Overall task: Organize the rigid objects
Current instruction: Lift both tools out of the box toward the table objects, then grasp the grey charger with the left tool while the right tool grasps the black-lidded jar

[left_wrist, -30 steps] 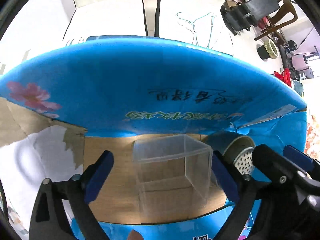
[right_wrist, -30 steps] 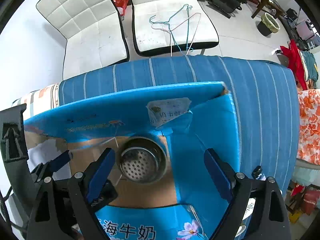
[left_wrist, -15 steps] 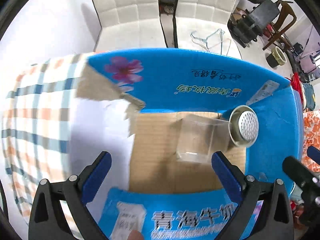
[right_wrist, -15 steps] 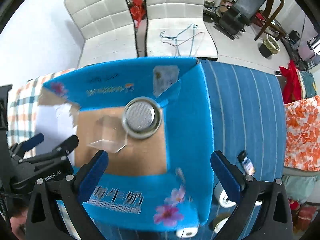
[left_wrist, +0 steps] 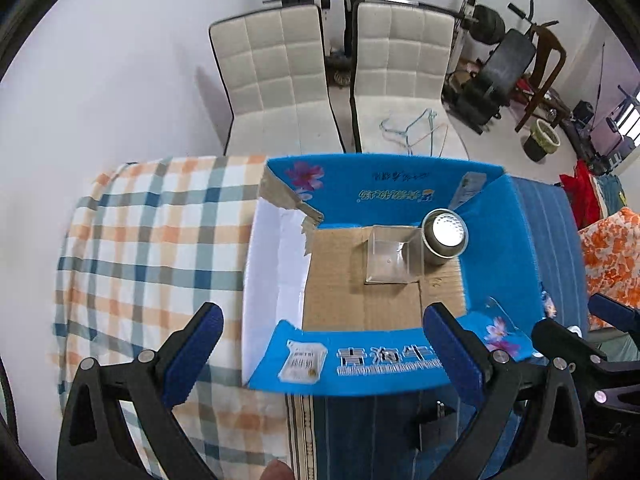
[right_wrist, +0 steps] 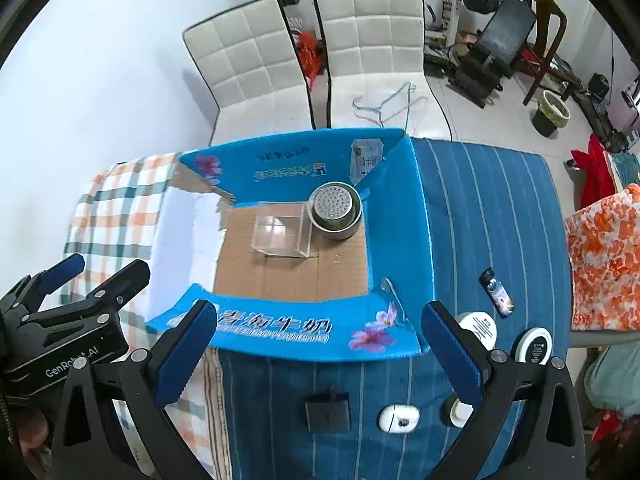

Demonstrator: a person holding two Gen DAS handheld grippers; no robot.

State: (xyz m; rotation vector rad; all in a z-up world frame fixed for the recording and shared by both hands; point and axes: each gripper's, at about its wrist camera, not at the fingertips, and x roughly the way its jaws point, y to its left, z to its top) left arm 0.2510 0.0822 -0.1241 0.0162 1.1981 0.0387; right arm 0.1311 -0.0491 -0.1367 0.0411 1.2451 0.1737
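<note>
An open blue cardboard box (left_wrist: 400, 196) (right_wrist: 400, 216) stands on the table. Inside it a clear plastic box (left_wrist: 390, 256) (right_wrist: 282, 234) sits beside a round metal container with a perforated lid (left_wrist: 444, 236) (right_wrist: 335, 210). My left gripper (left_wrist: 320, 354) is open and empty, above the box's near wall. My right gripper (right_wrist: 320, 350) is open and empty, above the near wall too. Near the right gripper lie a black square piece (right_wrist: 327, 414), a white case (right_wrist: 398, 418), two white round discs (right_wrist: 482, 326) and a small dark device (right_wrist: 496, 292).
The table carries a blue striped cloth (right_wrist: 480, 208) on the right and a plaid cloth (left_wrist: 152, 240) on the left. Two white chairs (left_wrist: 332, 80) stand behind the table. Gym gear and a wooden chair (right_wrist: 548, 16) stand at the back right.
Both grippers have pulled back and up from inside the box. The clear box and the metal container stay in the box. More of the table and room shows.
</note>
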